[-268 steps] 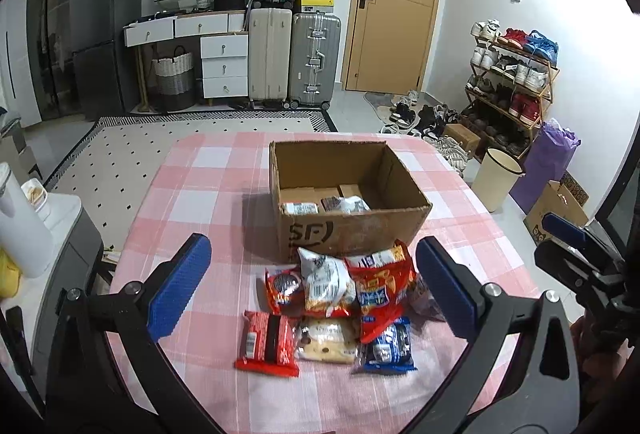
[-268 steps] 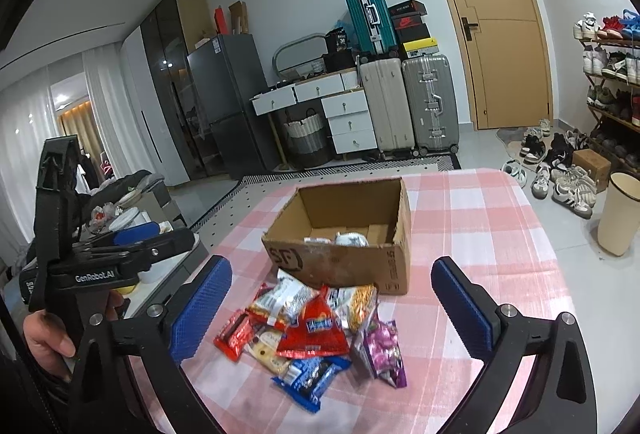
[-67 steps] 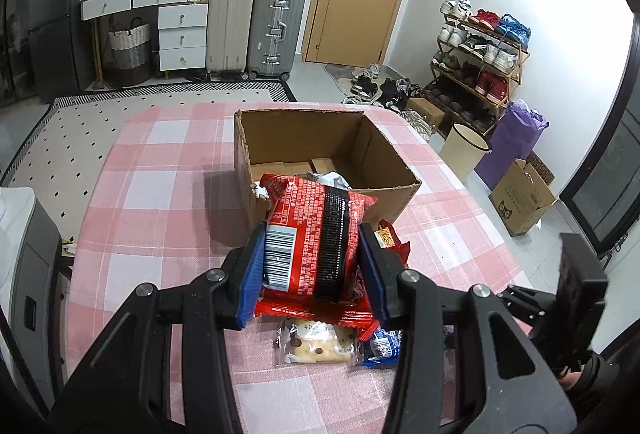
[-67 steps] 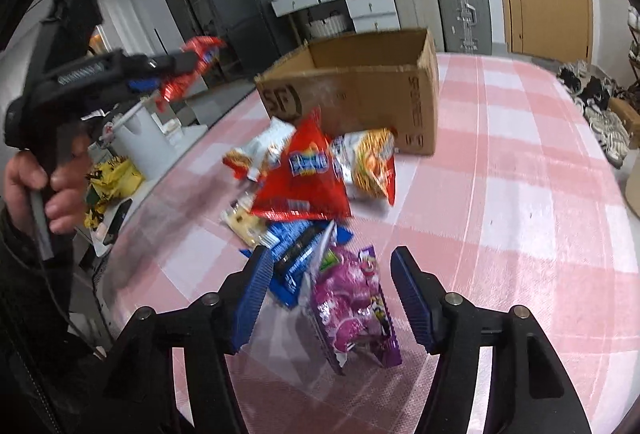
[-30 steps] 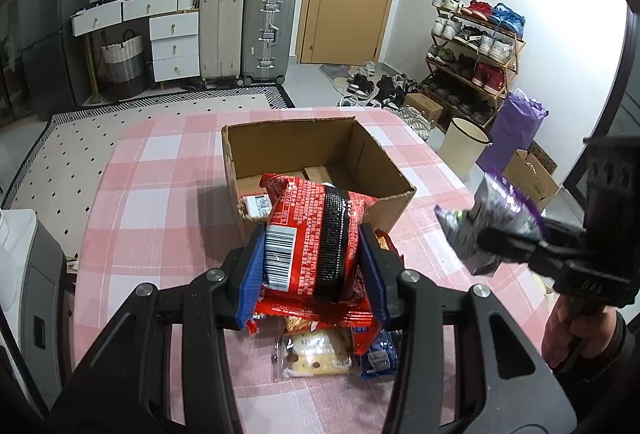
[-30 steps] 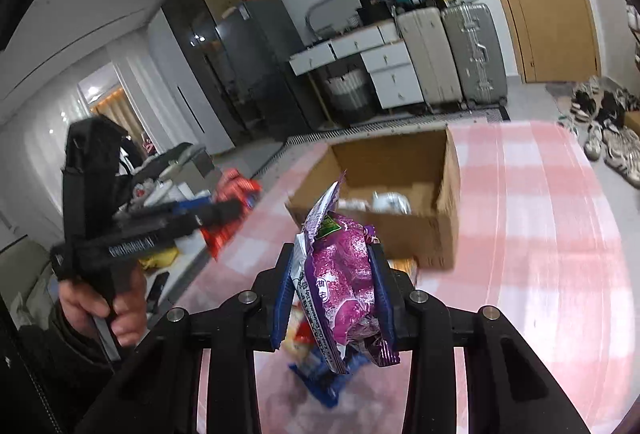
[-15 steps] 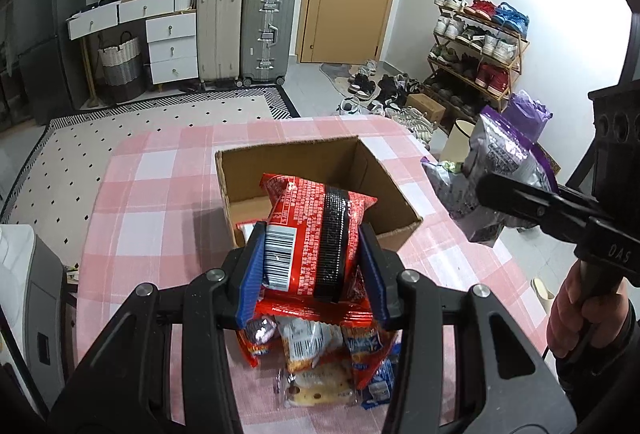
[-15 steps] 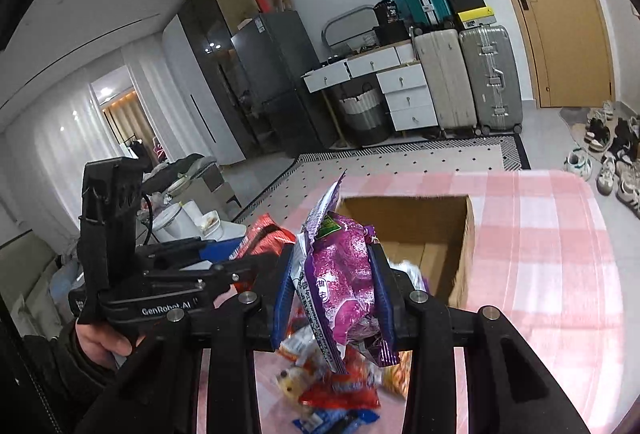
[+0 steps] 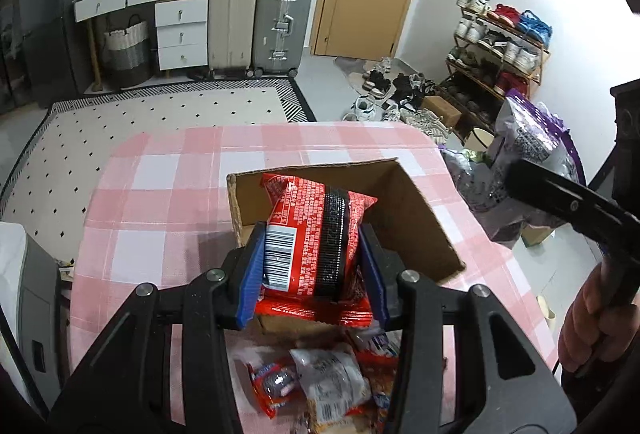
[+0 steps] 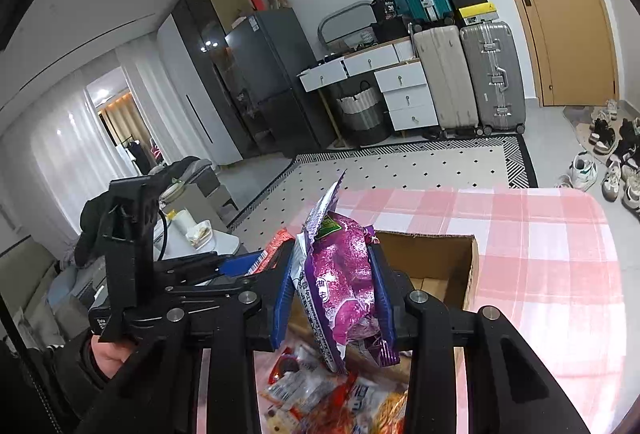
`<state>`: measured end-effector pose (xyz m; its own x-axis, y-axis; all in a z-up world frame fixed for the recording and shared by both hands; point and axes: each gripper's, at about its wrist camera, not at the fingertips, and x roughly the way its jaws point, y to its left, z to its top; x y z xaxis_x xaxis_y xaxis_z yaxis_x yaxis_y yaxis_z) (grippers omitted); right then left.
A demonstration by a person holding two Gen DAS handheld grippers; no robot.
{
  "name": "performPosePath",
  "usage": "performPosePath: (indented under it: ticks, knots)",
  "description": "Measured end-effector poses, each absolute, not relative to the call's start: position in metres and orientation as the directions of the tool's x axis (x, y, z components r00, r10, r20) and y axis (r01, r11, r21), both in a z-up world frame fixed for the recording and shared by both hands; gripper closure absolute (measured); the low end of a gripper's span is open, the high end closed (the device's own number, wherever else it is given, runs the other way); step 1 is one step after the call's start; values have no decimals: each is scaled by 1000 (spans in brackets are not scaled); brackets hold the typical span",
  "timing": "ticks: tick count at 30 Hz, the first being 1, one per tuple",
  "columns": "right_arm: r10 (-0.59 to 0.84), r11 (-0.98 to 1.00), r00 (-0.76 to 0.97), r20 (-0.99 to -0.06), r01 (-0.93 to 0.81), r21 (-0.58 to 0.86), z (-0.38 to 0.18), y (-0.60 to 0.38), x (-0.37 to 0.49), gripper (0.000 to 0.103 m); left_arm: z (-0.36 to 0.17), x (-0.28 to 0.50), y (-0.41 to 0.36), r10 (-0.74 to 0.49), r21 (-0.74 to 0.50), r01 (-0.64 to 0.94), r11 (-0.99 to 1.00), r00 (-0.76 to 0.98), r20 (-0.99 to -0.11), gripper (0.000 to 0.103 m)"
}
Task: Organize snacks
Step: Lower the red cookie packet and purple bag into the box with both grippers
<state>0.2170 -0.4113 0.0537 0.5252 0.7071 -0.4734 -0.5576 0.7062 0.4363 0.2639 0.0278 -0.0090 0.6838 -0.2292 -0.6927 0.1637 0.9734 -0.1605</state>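
My left gripper (image 9: 312, 254) is shut on a red snack packet with a black band (image 9: 316, 230) and holds it over the open cardboard box (image 9: 416, 218). My right gripper (image 10: 334, 286) is shut on a purple snack bag (image 10: 340, 274), held above the near side of the box (image 10: 452, 266). The purple bag also shows in the left wrist view (image 9: 532, 150), to the right of the box. The red packet's edge shows in the right wrist view (image 10: 276, 246), left of the purple bag. The box's inside is mostly hidden.
Several loose snack packets (image 9: 324, 390) lie on the pink checked tablecloth (image 9: 160, 202) in front of the box; they also show in the right wrist view (image 10: 320, 394). A white appliance (image 9: 16, 274) stands at the table's left edge.
Both grippers have moved forward and up toward the box with their packets held. The red packet is now over the box opening. The loose snacks have slid toward the bottom of both views.
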Motion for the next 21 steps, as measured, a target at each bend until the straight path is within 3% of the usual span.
performPosePath:
  ticks: [19,21]
  knots:
    - [647,756,486,-587,-506,415,-15,-373,279,67,-63,320,23,-263,-194,179,965,611,-746,62]
    - [626,772,489,-608,-500,393,-21,-372,281,66,-66,323,19,-241,-174,168,970,612,-753,58]
